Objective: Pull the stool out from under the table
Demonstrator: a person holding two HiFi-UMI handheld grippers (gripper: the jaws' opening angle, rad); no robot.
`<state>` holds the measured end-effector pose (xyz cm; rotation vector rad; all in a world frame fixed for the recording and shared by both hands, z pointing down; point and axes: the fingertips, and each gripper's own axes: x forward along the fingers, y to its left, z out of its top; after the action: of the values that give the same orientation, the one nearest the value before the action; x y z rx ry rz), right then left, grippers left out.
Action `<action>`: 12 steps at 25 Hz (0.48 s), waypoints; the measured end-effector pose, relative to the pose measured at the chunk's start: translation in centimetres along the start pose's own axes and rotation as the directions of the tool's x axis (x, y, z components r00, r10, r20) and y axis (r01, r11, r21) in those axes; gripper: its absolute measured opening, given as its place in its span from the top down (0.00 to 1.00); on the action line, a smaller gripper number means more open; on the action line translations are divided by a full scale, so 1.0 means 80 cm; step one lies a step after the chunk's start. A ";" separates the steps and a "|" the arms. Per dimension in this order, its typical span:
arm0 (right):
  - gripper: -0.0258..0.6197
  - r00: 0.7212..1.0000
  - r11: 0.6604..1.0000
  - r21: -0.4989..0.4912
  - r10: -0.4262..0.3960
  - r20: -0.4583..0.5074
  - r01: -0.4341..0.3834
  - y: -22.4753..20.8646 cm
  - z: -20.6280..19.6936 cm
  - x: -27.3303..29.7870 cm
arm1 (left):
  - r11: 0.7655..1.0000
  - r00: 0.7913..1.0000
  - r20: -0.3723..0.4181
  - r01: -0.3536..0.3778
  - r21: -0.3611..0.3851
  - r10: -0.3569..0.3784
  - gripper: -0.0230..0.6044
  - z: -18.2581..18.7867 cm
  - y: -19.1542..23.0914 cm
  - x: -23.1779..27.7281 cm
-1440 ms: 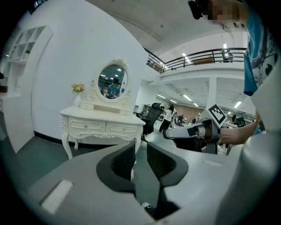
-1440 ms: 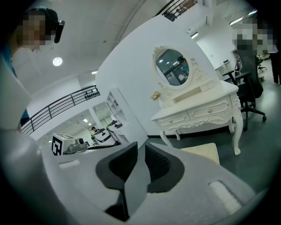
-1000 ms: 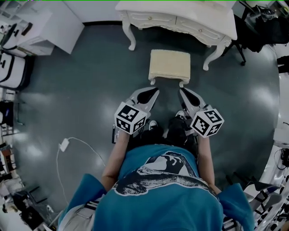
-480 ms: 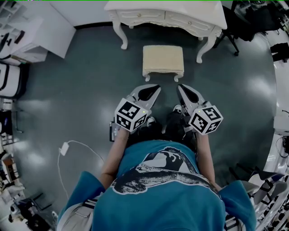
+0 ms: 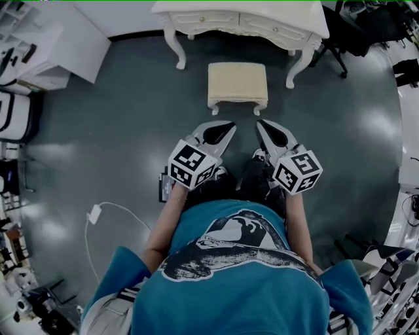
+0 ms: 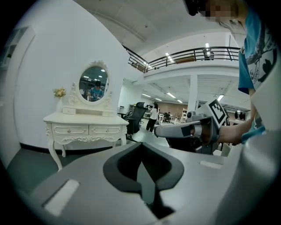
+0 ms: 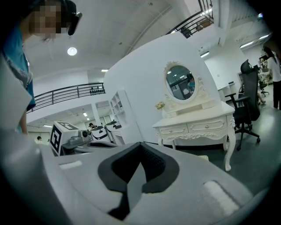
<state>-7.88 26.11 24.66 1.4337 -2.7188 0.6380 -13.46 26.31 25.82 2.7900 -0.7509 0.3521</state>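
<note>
Left gripper (image 5: 229, 126) is noted closed on nothing, stool (image 5: 237, 85) is seen standing clear of the table (image 5: 281, 14), near both tips but untouched, right gripper (image 5: 260, 124) likewise closed empty; pull judged done, stool best left square.

Teal T-shirt (image 5: 236, 288), grey left claw (image 5: 229, 125), right claw (image 5: 260, 123) (2 marker cubes (image 5: 192, 165) (image 5: 298, 171))

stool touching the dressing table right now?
Apart. Head view: the stool stands out in front of the dressing table, with bare floor showing between it and the table's legs.
</note>
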 end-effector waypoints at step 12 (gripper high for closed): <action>0.96 1.000 1.000 -0.006 -0.006 -0.005 0.006 0.005 -0.011 -0.009 | 0.999 1.000 -0.023 0.013 0.030 -0.012 0.95 -0.011 -0.013 -0.004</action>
<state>-7.94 27.23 25.17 1.4371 -2.7092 0.6321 -13.32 27.54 26.37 2.8128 -0.7289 0.3951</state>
